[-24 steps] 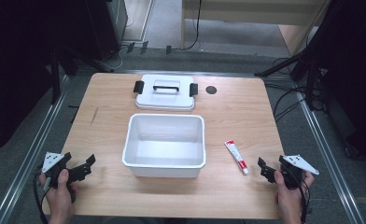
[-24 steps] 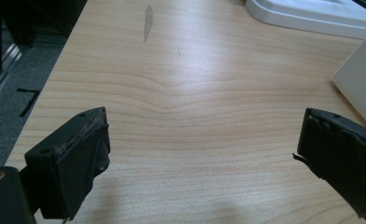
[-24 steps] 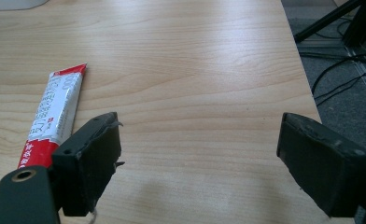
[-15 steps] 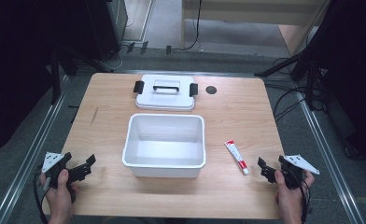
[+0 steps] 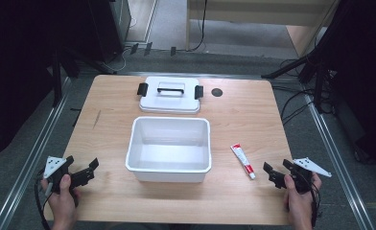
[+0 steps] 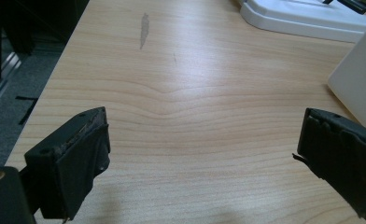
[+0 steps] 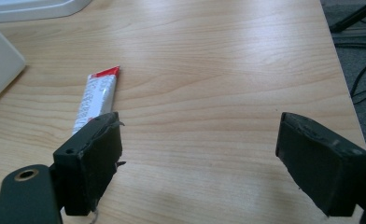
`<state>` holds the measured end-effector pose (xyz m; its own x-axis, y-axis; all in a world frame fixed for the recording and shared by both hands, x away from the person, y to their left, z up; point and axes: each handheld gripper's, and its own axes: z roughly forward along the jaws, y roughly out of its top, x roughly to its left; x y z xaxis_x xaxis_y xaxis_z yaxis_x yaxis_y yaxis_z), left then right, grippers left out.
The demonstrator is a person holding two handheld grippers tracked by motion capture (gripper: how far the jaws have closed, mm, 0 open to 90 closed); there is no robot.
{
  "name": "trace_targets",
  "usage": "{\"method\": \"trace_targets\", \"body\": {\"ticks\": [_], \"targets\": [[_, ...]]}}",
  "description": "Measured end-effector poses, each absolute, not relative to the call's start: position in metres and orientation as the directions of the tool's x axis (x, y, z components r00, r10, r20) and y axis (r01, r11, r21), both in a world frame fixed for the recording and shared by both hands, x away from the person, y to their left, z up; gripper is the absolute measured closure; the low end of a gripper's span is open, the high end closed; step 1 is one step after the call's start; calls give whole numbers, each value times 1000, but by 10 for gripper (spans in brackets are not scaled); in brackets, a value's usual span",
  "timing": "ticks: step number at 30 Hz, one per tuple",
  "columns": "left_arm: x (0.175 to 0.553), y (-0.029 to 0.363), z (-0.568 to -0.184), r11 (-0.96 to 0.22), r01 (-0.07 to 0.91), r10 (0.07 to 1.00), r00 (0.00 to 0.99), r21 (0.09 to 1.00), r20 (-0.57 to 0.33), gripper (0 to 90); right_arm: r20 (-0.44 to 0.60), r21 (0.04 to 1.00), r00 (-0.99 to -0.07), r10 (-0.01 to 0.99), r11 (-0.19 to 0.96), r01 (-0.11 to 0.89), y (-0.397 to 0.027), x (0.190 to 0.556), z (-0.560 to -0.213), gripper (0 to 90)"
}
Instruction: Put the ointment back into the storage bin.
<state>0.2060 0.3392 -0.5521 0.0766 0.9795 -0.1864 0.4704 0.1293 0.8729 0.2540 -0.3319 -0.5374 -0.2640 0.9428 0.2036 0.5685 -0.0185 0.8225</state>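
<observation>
Toothpaste tube (image 5: pixel 242 161), small, white with red print and a red crimped end (image 7: pixel 107 71). Location: flat on the wooden table (image 5: pixel 253 120), just right of the open white bin (image 5: pixel 169 149), apart from its wall; cap end towards the person, near the right gripper (image 5: pixel 275 172). Handling, judged: light; soft body that will dent under a hard squeeze; smooth skin likely somewhat slippery; lies low, so the pads must come down close to the tabletop. Best hold: across the narrow width at mid-body, one pad on each long edge, rather than at the thin crimp or the cap.

Right gripper: jaws spread wide, nothing between them; in the right gripper view the tube lies just beyond its left pad (image 7: pixel 95 161).

Left gripper (image 5: pixel 82 173): jaws wide apart over bare wood, holding nothing.

Also present: bin lid (image 5: pixel 170 95) with black clasps, behind the bin.
</observation>
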Motion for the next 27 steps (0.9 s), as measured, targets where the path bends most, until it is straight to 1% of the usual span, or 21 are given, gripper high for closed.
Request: {"method": "trace_targets", "body": {"ticks": [4, 7, 8, 10, 11, 12, 13, 14, 16, 17, 18, 19, 20, 24, 25, 27], "targets": [[207, 341, -553, 146, 474, 975, 80, 868, -208, 29, 196, 814, -300, 933, 16, 581, -326, 253, -524, 147], [207, 341, -553, 149, 474, 975, 74, 868, -207, 29, 178, 796, -330, 927, 62, 602, -322, 254, -515, 146], [207, 341, -553, 146, 476, 977, 69, 867, -202, 29, 178, 796, -330, 927, 62, 602, -322, 254, -515, 146], [208, 339, -552, 133, 480, 979, 71, 867, -190, 29, 157, 767, -366, 917, 120, 631, -318, 257, -509, 146], [208, 339, -552, 133, 480, 979, 71, 867, -190, 29, 157, 767, -366, 917, 120, 631, -318, 257, -509, 146], [208, 339, -552, 138, 478, 979, 68, 867, -193, 29, 151, 740, -387, 910, 156, 654, -315, 259, -504, 147], [208, 339, -552, 138, 478, 979, 68, 867, -193, 29, 151, 740, -387, 910, 156, 654, -315, 259, -504, 147], [208, 339, -553, 142, 476, 979, 59, 868, -193, 29, 148, 701, -398, 905, 188, 688, -311, 262, -501, 148], [208, 338, -552, 133, 477, 982, 56, 869, -181, 29, 143, 662, -418, 897, 227, 714, -307, 265, -497, 148], [208, 337, -552, 124, 478, 984, 55, 870, -170, 29, 143, 662, -418, 897, 227, 714, -307, 265, -497, 148], [208, 336, -552, 113, 477, 986, 56, 872, -159, 29, 129, 625, -430, 893, 264, 735, -302, 267, -494, 148], [207, 334, -552, 93, 472, 989, 60, 876, -137, 30, 124, 605, -436, 891, 281, 745, -299, 268, -493, 148], [207, 334, -552, 93, 472, 989, 60, 876, -137, 30, 123, 590, -445, 887, 295, 752, -297, 270, -491, 148], [207, 334, -552, 83, 469, 987, 81, 879, -136, 30, 130, 521, -440, 889, 317, 793, -290, 277, -485, 148], [207, 334, -552, 83, 469, 987, 81, 879, -136, 30, 130, 521, -440, 889, 317, 793, -290, 277, -485, 148], [208, 335, -552, 95, 473, 985, 86, 876, -153, 30, 128, 458, -425, 896, 327, 827, -285, 284, -481, 155]]}}
